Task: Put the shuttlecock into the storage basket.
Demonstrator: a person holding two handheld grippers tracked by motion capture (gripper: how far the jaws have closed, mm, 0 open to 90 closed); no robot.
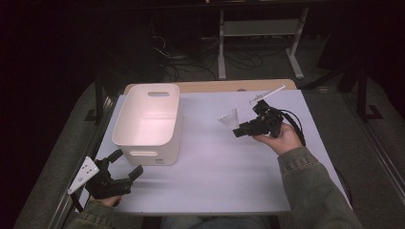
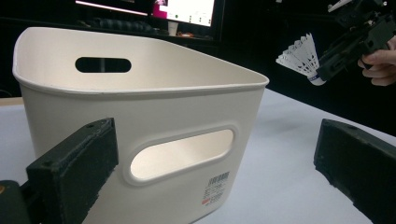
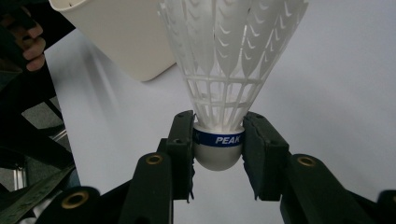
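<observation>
A white plastic shuttlecock with a blue band on its cork is clamped at the cork by my right gripper, skirt pointing away from the jaws. In the high view the right gripper holds the shuttlecock above the table, right of a white handled bin. My left gripper rests near the table's front left corner, jaws open and nothing between them. It faces the near wall of the bin in the left gripper view, where the shuttlecock hangs at upper right.
The pale table has bare room between the bin and the right hand and along its front edge. The bin is empty. Beyond the far edge are dark floor, cables and a metal desk frame.
</observation>
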